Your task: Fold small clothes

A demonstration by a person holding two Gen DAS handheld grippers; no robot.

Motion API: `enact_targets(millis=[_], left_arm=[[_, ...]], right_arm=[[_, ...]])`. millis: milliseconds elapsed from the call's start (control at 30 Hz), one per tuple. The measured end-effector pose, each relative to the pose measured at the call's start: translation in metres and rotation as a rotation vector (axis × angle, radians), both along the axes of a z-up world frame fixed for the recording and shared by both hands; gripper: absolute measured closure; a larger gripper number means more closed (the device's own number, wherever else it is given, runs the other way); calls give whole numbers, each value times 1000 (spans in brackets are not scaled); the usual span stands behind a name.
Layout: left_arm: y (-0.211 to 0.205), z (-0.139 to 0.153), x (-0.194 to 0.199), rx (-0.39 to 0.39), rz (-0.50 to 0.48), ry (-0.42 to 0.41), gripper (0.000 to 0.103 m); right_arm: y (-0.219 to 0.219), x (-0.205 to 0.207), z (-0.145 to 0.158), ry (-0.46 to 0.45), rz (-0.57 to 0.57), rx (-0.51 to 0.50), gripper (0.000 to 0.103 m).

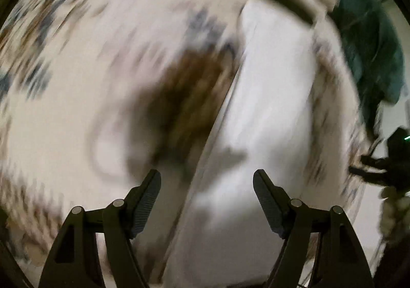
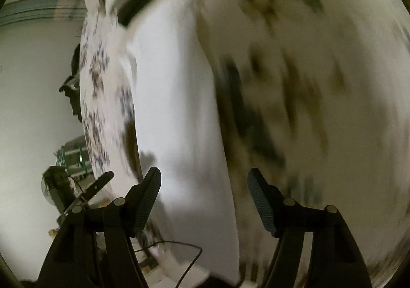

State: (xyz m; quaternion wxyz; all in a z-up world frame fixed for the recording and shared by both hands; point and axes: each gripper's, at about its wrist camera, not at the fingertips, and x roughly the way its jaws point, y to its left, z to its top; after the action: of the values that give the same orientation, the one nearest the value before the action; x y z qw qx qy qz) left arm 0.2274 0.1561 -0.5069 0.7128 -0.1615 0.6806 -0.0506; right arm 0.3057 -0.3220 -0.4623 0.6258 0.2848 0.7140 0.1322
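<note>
My left gripper [image 1: 207, 185] has its jaws spread wide with nothing between them, pointing down at a white garment [image 1: 269, 98] that lies straight ahead of the fingertips. The white piece rests on a patterned cloth [image 1: 64, 108] with brown and blue blotches, which spreads off to the tool's left; everything is motion-blurred. My right gripper [image 2: 204, 184] is likewise spread apart and empty, its view tilted, the same white garment [image 2: 179, 108] ahead between its fingers and the patterned cloth [image 2: 307, 83] to its right.
</note>
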Motion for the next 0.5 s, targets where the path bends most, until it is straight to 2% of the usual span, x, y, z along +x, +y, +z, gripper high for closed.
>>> enact_targets(millis=[33,67,167,233,267,300,333,400,433,500], left_arm=[[3,-5,-34,19,0,44,30],[-2,-7,-46,29,10,75,30],[2,-39,-113,-28,87,212,30],[-5,-61,-141,-33,95,269,31],[-10,-72,-155,-17,93,291,46],[-14,-79,-164,-16,96,297,80],[-17,-84,-170,-23,97,292,94],[-21,-80,-176,-23,105,241,102],[-23,-68,-178,-20,103,188,102],[-21,-53,-184,-6,95,136,102]], right_arm=[[-1,-33,2,29,2,-10,31],[1,-55,1,41,4,-18,31],[6,-122,-8,91,7,-30,31],[10,-165,-29,147,-4,-2,31],[13,-181,-40,174,-15,8,31],[18,-198,-52,201,-26,20,31],[21,-210,-60,212,-26,23,31],[31,-239,-75,229,-15,11,31],[36,-244,-79,228,-16,18,31],[47,-259,-86,224,-12,18,31]])
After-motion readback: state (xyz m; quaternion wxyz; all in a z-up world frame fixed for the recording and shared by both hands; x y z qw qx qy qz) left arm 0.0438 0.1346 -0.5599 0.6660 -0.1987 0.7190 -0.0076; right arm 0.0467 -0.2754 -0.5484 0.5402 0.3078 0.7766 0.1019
